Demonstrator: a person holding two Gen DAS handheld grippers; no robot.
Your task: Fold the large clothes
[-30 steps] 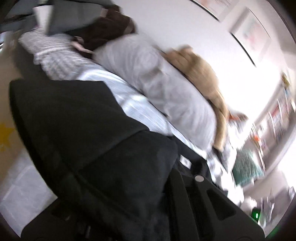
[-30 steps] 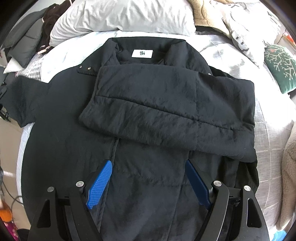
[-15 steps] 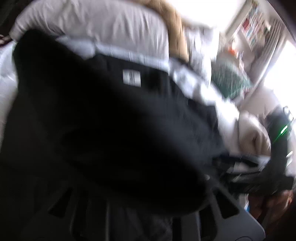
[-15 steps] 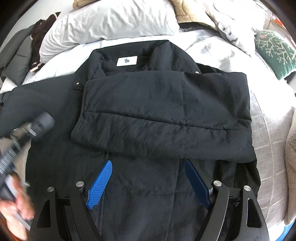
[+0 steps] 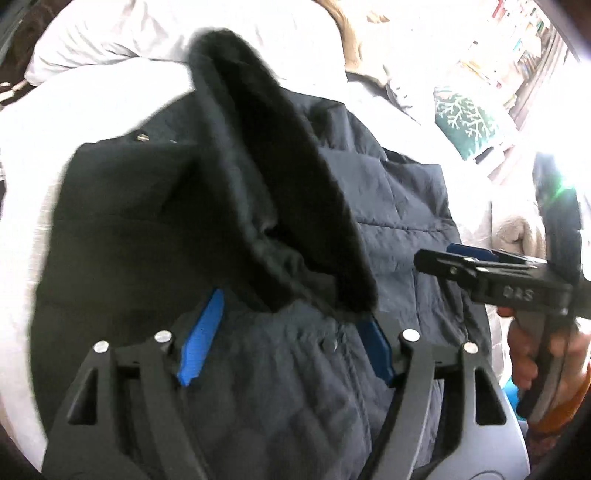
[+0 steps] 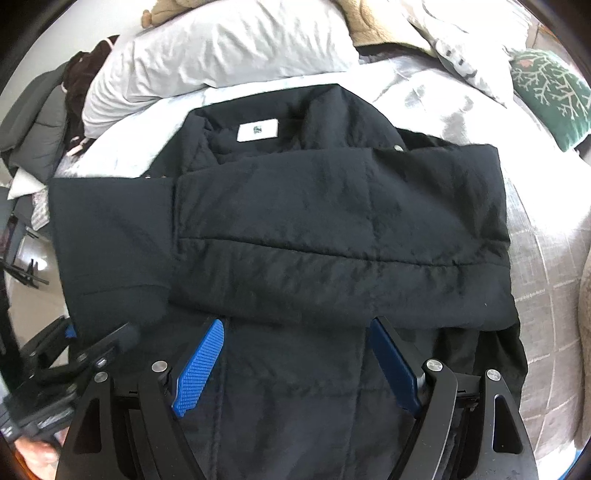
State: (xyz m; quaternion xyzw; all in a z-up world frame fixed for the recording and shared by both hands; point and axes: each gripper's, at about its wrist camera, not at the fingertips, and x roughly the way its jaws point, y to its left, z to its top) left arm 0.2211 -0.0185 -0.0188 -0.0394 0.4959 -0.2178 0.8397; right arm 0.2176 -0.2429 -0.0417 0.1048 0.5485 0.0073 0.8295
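Observation:
A large black padded jacket (image 6: 332,229) lies face up on the bed, collar and white label (image 6: 257,131) toward the pillows. Both sleeves are folded across the chest; the left sleeve (image 6: 110,236) overlaps the right one. In the left wrist view the sleeve (image 5: 266,192) lies just ahead of my left gripper (image 5: 284,328), which is open with blue pads apart over the jacket. My right gripper (image 6: 295,354) is open and empty above the jacket's lower front. It also shows in the left wrist view (image 5: 454,258) at the right. The left gripper shows at the lower left of the right wrist view (image 6: 85,362).
A grey pillow (image 6: 229,48) and a tan plush throw (image 6: 369,22) lie behind the collar. A green cushion (image 6: 550,88) sits at the far right. Dark clothes (image 6: 48,114) are piled at the far left. The grey bedspread (image 6: 543,236) lies under the jacket.
My left gripper carried the left sleeve across the chest and let go; its jaws now stand open. The right gripper stayed open and drifted slightly closer to the jacket.

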